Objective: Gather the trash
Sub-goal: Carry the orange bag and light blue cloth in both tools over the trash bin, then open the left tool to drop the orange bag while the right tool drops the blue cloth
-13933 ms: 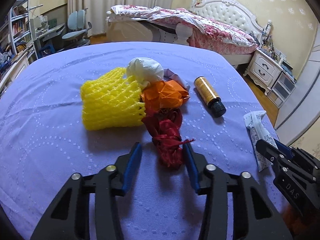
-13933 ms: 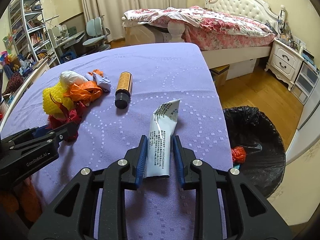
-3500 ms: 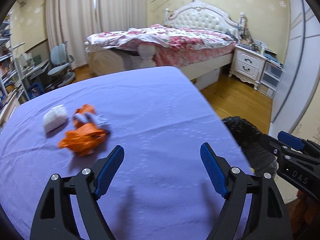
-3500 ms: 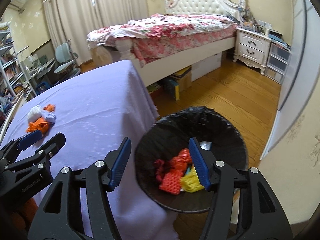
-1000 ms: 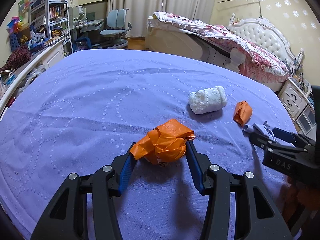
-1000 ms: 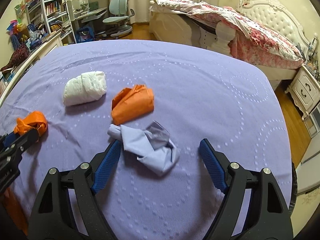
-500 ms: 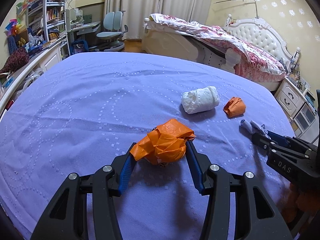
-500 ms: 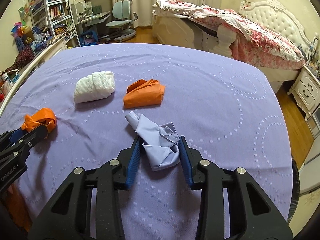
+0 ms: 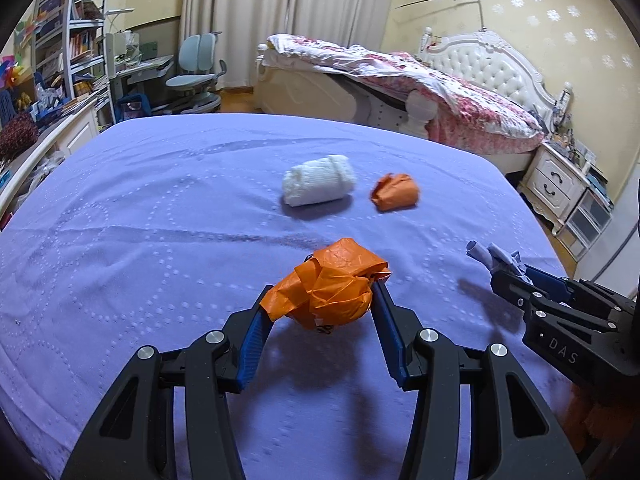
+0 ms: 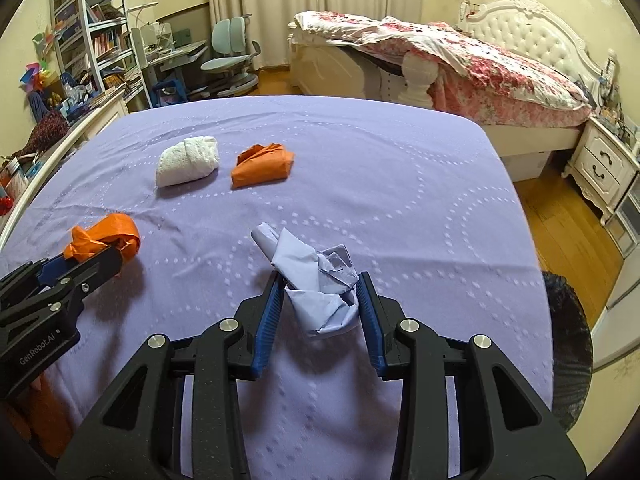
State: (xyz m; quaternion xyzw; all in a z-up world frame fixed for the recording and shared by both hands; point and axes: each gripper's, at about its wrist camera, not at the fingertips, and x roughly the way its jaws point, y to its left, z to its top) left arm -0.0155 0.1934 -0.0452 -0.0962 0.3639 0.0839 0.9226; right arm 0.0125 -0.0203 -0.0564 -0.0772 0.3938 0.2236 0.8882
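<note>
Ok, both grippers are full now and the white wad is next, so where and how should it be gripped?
Grip the white paper wad across its short middle, coming down from above. It lies as a stubby roll on the purple tablecloth, long axis sideways, apart from the folded orange paper beside it, so fingers closing over the narrower width should fit and compress it easily.

Orange wad (image 9: pixel 330 292) crinkled, slightly glossy plastic film; pale blue wad (image 10: pixel 320 280) matt creased paper. Purple cover (image 9: pixel 160 208) matt woven cloth, dotted texture.
</note>
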